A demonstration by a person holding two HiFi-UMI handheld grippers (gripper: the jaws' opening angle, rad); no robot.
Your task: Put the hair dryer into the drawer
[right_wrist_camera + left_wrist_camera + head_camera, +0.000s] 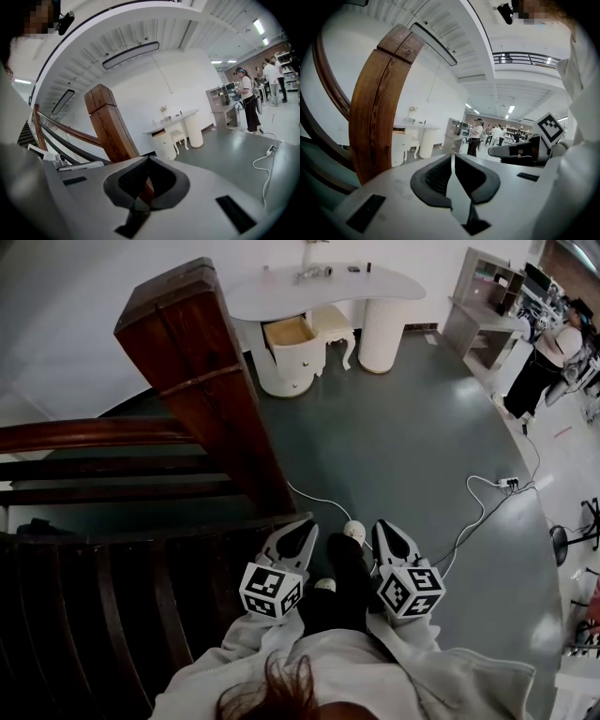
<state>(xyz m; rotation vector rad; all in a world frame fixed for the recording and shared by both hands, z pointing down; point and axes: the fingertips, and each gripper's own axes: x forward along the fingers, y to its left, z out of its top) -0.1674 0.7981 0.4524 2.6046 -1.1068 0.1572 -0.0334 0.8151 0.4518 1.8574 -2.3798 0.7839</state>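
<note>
**Left gripper** (304, 527): just beside the foot of the post (202, 371), held low and near level. Jaws pressed together, nothing between them.

**Right gripper** (383, 525): a little farther from the post, level with the left one. Jaws likewise closed tip to tip, empty.

**Counter** (375, 282): white and curved, well beyond the post across open floor (403, 427).

**Drawer** (289, 332): in the counter's pedestal on the post side. It is pulled out and its inside looks bare. A stool (333, 322) stands just beside it.

**Hair dryer**: not surely made out. Small items (314, 273) lie on the counter top, far from the post, and are too small to name. The dryer is probably among them.

**Handling (judged)**: a hard, smooth plastic shell, light but nose-heavy, with a limp cord that will trail. Best taken across the handle close under the barrel, where the jaws meet flat sides and the weight balances. The rounded barrel would likely slip. The cord needs gathering so it does not snag the drawer's edge.

**Cable** (478, 512): loose on the floor on the right gripper's side, away from the post. A trip risk on the walk over.
</note>
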